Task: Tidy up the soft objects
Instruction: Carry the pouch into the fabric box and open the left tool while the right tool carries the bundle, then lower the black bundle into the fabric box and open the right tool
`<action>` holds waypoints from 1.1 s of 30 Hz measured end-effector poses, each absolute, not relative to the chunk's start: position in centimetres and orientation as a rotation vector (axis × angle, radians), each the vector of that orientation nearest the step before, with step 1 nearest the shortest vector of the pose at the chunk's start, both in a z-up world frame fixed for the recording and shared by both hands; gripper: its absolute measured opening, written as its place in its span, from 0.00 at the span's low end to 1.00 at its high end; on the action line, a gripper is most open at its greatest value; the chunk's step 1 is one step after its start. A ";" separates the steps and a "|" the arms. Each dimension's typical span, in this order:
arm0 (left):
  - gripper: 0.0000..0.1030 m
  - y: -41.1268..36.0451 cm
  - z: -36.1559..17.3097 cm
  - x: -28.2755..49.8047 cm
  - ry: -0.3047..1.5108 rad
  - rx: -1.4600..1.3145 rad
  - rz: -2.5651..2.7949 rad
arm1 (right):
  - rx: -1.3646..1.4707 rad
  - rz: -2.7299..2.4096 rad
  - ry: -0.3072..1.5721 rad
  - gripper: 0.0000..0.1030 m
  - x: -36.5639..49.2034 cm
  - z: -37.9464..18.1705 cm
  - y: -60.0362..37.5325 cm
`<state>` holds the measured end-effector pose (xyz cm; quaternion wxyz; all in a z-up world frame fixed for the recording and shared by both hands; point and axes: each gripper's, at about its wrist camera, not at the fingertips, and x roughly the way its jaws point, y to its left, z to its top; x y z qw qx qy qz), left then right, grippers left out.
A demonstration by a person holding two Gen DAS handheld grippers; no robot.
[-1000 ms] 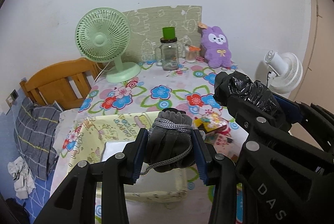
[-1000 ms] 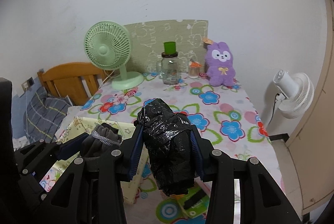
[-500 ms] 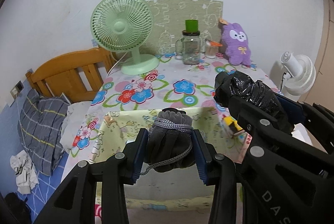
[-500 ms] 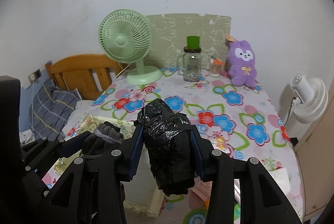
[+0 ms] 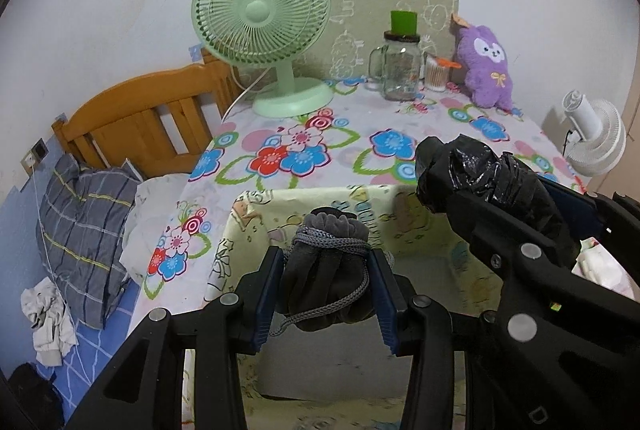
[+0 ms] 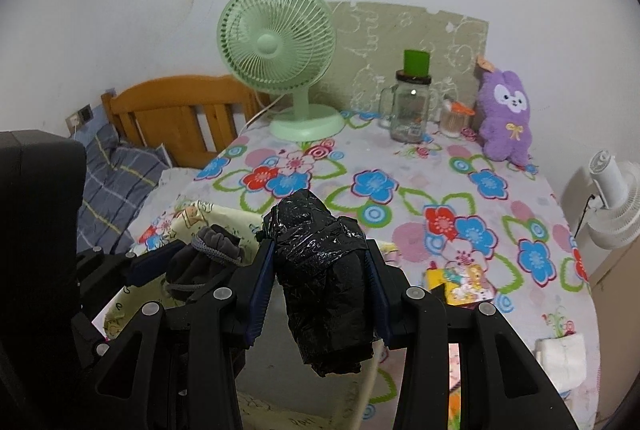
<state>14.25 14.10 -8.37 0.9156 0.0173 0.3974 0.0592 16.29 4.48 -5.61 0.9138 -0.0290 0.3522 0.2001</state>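
Observation:
A grey drawstring pouch sits squeezed between the blue pads of my left gripper, which is shut on it. It hangs over the open pale-yellow fabric box with cartoon prints, at the table's near left. To the right, my right gripper is shut on a crumpled black plastic bundle, above the box's right rim. The left wrist view shows the bundle too, and the right wrist view shows the pouch. The box's white inside looks bare where visible.
On the flowered tablecloth stand a green desk fan, a glass jar mug and a purple plush rabbit by the wall. A small colourful pack lies right of the box. A wooden headboard and checked pillow are left; a white fan is right.
Both grippers have moved left and down with their loads, now over the yellow box. Their grips look unchanged.

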 end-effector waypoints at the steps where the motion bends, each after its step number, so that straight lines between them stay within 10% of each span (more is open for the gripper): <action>1: 0.44 14.3 -8.5 14.3 0.822 0.034 0.122 | -0.061 0.422 0.730 0.45 16.5 -5.9 4.8; 9: 0.47 16.0 -10.1 15.0 0.882 0.003 0.142 | -0.082 0.491 0.758 0.45 17.5 -7.2 6.8; 19: 0.72 16.2 -10.0 15.0 0.896 -0.021 0.104 | -0.090 0.566 0.785 0.45 18.5 -7.6 7.8; 33: 0.85 14.6 -9.1 14.5 0.872 0.011 0.098 | -0.097 0.532 0.767 0.71 18.3 -7.0 6.1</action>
